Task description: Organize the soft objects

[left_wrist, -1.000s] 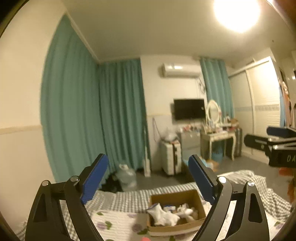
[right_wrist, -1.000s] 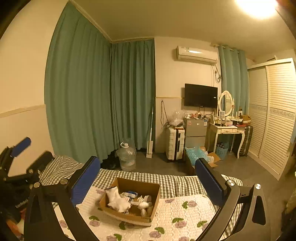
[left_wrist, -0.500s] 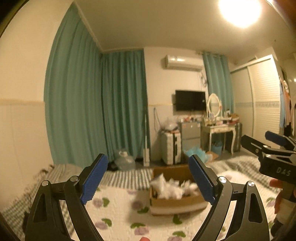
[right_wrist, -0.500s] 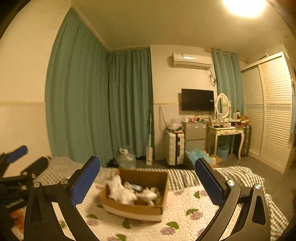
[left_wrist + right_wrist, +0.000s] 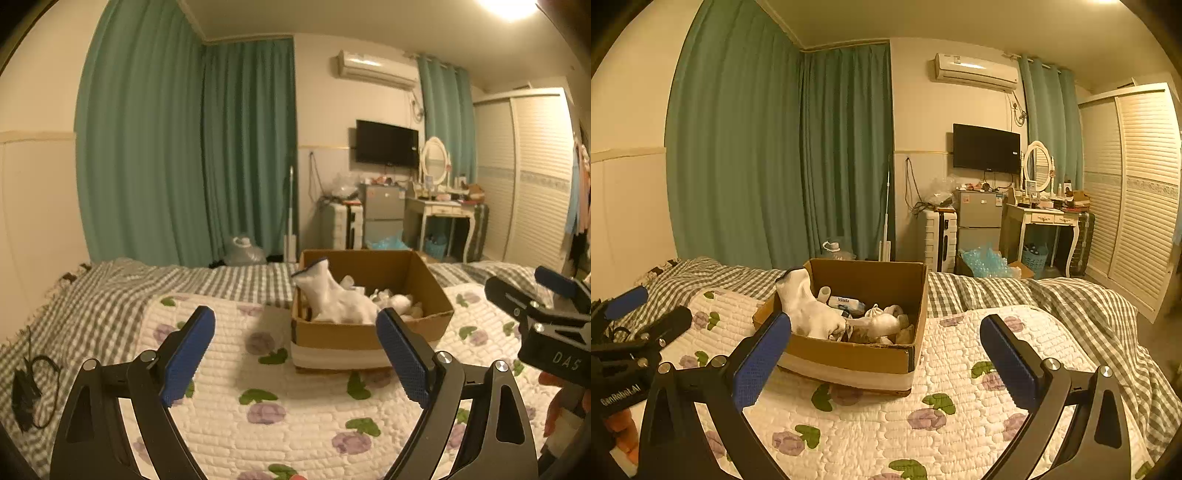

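Note:
A brown cardboard box sits on a white floral quilt on the bed. It holds white socks, other small white soft items and a tissue pack. My left gripper is open and empty, held above the quilt short of the box. My right gripper is open and empty, also short of the box. Each gripper shows at the edge of the other's view.
A grey checked blanket lies under the quilt. A black cable lies at the bed's left edge. Beyond the bed are green curtains, a water jug, a suitcase, a small fridge, a dressing table and a wardrobe.
Both views have tilted down and moved closer to the bed. The box now sits nearer and higher in both views. Both grippers stay open.

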Action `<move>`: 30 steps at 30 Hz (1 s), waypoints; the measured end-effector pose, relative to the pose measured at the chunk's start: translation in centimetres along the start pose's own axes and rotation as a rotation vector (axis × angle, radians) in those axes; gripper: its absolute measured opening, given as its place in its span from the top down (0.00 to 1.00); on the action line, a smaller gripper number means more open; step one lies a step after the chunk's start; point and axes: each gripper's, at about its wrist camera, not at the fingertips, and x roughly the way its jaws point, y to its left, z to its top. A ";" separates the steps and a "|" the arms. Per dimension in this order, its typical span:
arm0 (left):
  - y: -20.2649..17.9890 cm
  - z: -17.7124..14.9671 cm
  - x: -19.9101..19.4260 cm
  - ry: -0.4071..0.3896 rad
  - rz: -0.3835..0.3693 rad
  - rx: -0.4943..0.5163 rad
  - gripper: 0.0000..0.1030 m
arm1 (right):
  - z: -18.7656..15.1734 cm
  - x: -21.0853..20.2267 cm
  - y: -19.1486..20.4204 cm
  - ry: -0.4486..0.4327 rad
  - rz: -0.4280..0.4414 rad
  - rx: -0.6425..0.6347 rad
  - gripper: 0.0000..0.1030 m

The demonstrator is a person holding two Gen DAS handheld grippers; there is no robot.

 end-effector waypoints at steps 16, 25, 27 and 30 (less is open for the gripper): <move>0.5 -0.8 -0.2 -0.010 0.002 -0.005 0.12 | 0.8 -1.4 0.2 -0.022 -0.006 0.024 0.00; 0.7 -1.0 -0.2 -0.010 -0.008 -0.013 0.12 | 0.3 -1.1 0.6 -0.005 -0.007 0.007 0.00; 0.8 -1.0 -0.2 -0.008 -0.009 -0.014 0.12 | 0.3 -1.1 0.5 -0.002 -0.007 0.006 0.00; 0.9 -1.0 -0.1 -0.006 -0.011 -0.018 0.12 | 0.2 -1.0 0.7 0.003 -0.012 -0.003 0.00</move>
